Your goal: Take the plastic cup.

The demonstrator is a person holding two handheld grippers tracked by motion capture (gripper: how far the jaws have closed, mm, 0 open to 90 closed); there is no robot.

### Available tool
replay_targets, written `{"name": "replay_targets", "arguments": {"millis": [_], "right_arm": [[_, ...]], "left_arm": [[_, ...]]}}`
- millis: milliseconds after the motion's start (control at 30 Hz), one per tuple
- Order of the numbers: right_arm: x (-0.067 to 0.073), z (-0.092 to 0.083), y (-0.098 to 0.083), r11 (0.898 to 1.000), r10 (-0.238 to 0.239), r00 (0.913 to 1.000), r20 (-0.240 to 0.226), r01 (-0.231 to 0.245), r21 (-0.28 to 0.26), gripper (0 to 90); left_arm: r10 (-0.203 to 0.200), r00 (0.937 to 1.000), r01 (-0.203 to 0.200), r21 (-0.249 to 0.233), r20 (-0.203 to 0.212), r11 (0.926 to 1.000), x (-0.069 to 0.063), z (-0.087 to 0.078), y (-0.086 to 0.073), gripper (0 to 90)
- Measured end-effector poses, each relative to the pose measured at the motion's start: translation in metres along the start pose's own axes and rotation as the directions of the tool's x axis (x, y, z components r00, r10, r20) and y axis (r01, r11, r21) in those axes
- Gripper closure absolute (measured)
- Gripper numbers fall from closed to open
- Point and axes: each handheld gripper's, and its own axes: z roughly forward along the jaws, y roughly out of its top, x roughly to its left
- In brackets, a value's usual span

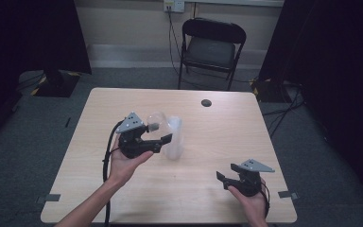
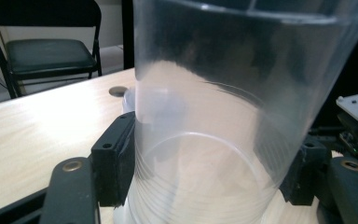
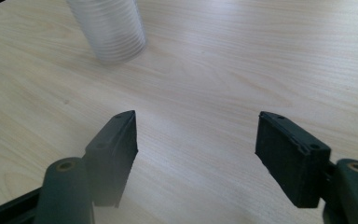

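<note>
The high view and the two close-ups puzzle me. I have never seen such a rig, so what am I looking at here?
There is no robot here. A person sits at a wooden table and holds a hand tool with two black jaws in each hand.

The high view comes from a fixed camera above the person, looking down on the table. The forearms come in from the bottom of it. Each of the other two pictures comes from a small camera that rides on one tool and looks out along its jaws.

The left gripper has its jaws on either side of a clear plastic cup that stands upright on the table. The pads appear to lie against its wall. The right gripper is low at the near right of the table, and its jaws are wide apart with nothing between them. A black folding chair stands behind the table.
</note>
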Motion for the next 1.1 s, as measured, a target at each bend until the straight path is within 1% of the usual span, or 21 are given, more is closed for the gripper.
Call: {"name": "replay_targets", "arguments": {"millis": [33, 67, 100, 167, 267, 300, 333, 400, 467, 533, 633, 667, 733, 800, 833, 900, 933, 1000, 1033, 1067, 1100], "right_arm": [[0.003, 0.0, 0.0, 1.0, -0.003, 0.9999, 0.011, 0.003, 0.003, 33.1], [0.004, 0.001, 0.0, 1.0, -0.006, 0.9999, 0.009, 0.006, 0.002, 34.6], [0.006, 0.001, 0.001, 1.0, -0.008, 0.9999, 0.009, 0.008, -0.001, 35.1], [0.01, 0.001, 0.001, 1.0, -0.019, 0.9998, 0.006, 0.019, -0.009, 37.6], [0.014, 0.001, 0.002, 0.999, -0.035, 0.9994, -0.004, 0.035, -0.01, 39.2], [0.019, 0.002, 0.002, 0.998, -0.063, 0.9978, -0.022, 0.063, -0.005, 40.6], [0.022, 0.002, 0.002, 0.997, -0.072, 0.997, -0.028, 0.072, -0.003, 40.7], [0.028, 0.001, 0.003, 0.995, -0.102, 0.994, -0.04, 0.102, -0.002, 41.3], [0.032, 0.001, 0.004, 0.994, -0.114, 0.9921, -0.053, 0.113, -0.007, 40.7], [0.036, 0.001, 0.004, 0.992, -0.13, 0.9899, -0.058, 0.13, -0.005, 38.5], [0.041, 0.002, 0.005, 0.99, -0.143, 0.9855, -0.092, 0.142, -0.018, 37.0], [0.041, 0.002, 0.005, 0.99, -0.143, 0.9855, -0.092, 0.142, -0.018, 37.0], [0.047, 0.004, 0.006, 0.987, -0.161, 0.9792, -0.123, 0.159, -0.033, 36.3], [0.052, 0.006, 0.007, 0.983, -0.184, 0.972, -0.147, 0.177, -0.057, 37.5], [0.054, 0.006, 0.007, 0.981, -0.188, 0.9707, -0.149, 0.18, -0.069, 37.6], [0.057, 0.007, 0.009, 0.977, -0.203, 0.9654, -0.163, 0.189, -0.097, 38.6], [0.057, 0.007, 0.009, 0.977, -0.203, 0.9654, -0.163, 0.189, -0.097, 38.6], [0.063, 0.01, 0.014, 0.975, -0.214, 0.96, -0.181, 0.197, -0.105, 41.9], [0.065, 0.011, 0.016, 0.973, -0.222, 0.9567, -0.188, 0.206, -0.103, 46.6], [0.068, 0.012, 0.018, 0.972, -0.227, 0.9524, -0.203, 0.211, -0.1, 47.9], [0.07, 0.014, 0.02, 0.972, -0.231, 0.9499, -0.211, 0.214, -0.099, 47.7]], "left_arm": [[-0.011, 0.9998, 0.011, 0.004, 0.017, 0.9999, -0.001, -0.002, -0.004, 32.5], [-0.011, 0.9998, 0.011, 0.004, 0.017, 0.9999, -0.001, -0.002, -0.004, 32.0], [-0.029, 0.9986, 0.029, 0.001, 0.045, 0.9996, -0.004, -0.005, -0.007, 32.1], [-0.034, 0.997, 0.033, 0.006, 0.07, 0.9994, -0.007, -0.006, -0.01, 32.2], [-0.044, 0.9951, 0.042, 0.026, 0.088, 0.9988, -0.008, -0.005, -0.014, 32.6], [-0.088, 0.9885, 0.084, 0.039, 0.123, 0.9957, -0.007, -0.004, -0.018, 32.8], [-0.095, 0.9876, 0.089, 0.05, 0.125, 0.9948, -0.006, -0.004, -0.02, 32.8], [-0.098, 0.9892, 0.093, 0.05, 0.108, 0.9944, -0.005, -0.003, -0.025, 33.4], [-0.122, 0.9861, 0.114, 0.075, 0.113, 0.9907, -0.002, 0.0, -0.029, 33.5], [-0.134, 0.9856, 0.125, 0.088, 0.103, 0.9882, 0.0, 0.003, -0.035, 33.8], [-0.17, 0.9799, 0.156, 0.13, 0.104, 0.9791, 0.003, 0.01, -0.044, 33.9], [-0.17, 0.9799, 0.156, 0.13, 0.104, 0.9791, 0.003, 0.01, -0.044, 34.0], [-0.184, 0.9785, 0.166, 0.167, 0.094, 0.9718, 0.004, 0.016, -0.052, 34.0], [-0.187, 0.9781, 0.168, 0.18, 0.093, 0.9692, 0.003, 0.02, -0.056, 34.1], [-0.188, 0.9776, 0.167, 0.191, 0.095, 0.9672, 0.002, 0.02, -0.057, 34.1], [-0.188, 0.9763, 0.165, 0.192, 0.107, 0.9673, 0.001, 0.021, -0.06, 34.1], [-0.188, 0.9763, 0.165, 0.192, 0.107, 0.9673, 0.001, 0.021, -0.06, 34.1], [-0.178, 0.9771, 0.153, 0.2, 0.115, 0.9677, -0.001, 0.023, -0.061, 34.0], [-0.192, 0.9735, 0.165, 0.204, 0.124, 0.965, 0.0, 0.023, -0.062, 34.1], [-0.192, 0.9735, 0.165, 0.204, 0.124, 0.965, 0.0, 0.023, -0.062, 34.2], [-0.212, 0.9681, 0.182, 0.208, 0.133, 0.9611, 0.001, 0.022, -0.062, 34.3]]}}
